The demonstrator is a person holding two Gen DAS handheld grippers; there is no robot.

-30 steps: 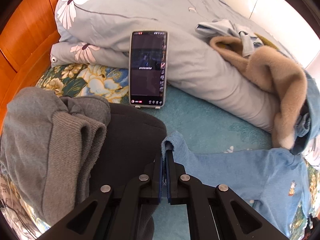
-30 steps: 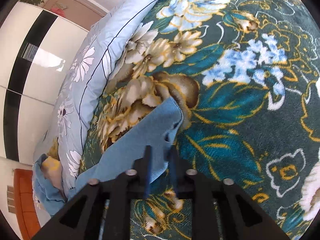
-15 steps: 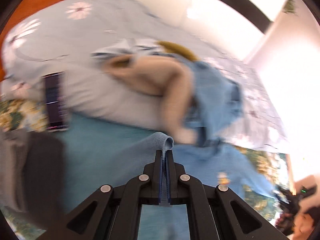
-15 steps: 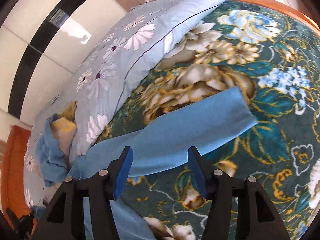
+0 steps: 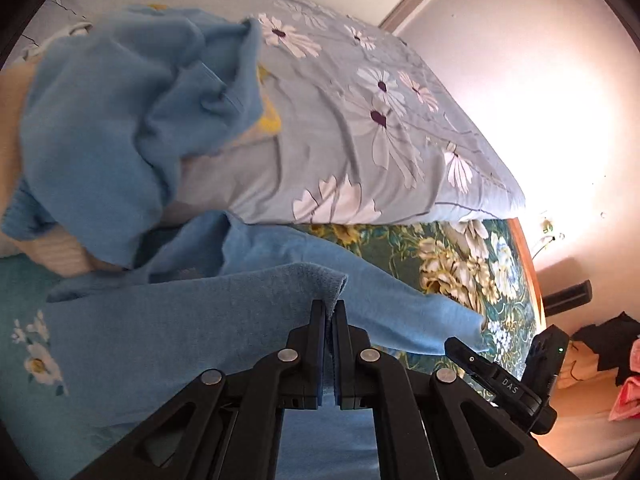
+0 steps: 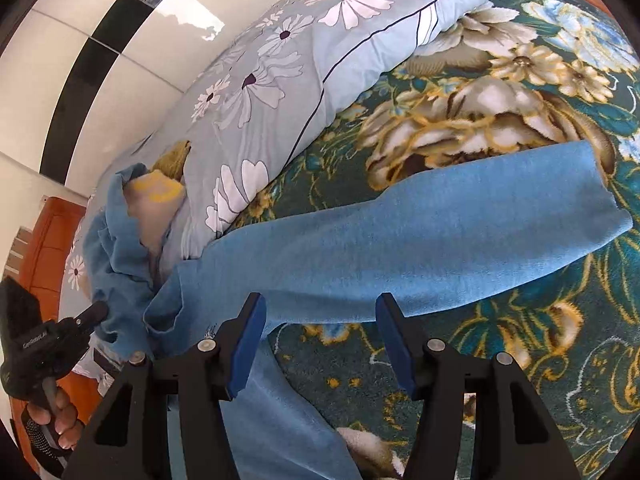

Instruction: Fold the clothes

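Observation:
A light blue long-sleeved top (image 5: 168, 344) lies on the bed. My left gripper (image 5: 329, 312) is shut on one sleeve's cuff and holds it folded across the top's body. The other sleeve (image 6: 420, 248) lies stretched out flat over the floral blanket, also seen in the left wrist view (image 5: 412, 320). My right gripper (image 6: 320, 340) is open and empty, just in front of that sleeve near the shoulder. The right gripper's body also shows at the lower right of the left wrist view (image 5: 516, 384).
A pale blue daisy-print duvet (image 5: 360, 120) lies bunched behind the top. A heap of blue and beige clothes (image 5: 112, 120) rests against it on the left. The green floral blanket (image 6: 520, 360) covers the bed. An orange wooden bed frame (image 6: 44, 248) borders the bed.
My left gripper has swung right, carrying the sleeve cuff over the top's body; the phone and grey clothes left its view. My right gripper let go of the other sleeve and drew back, open.

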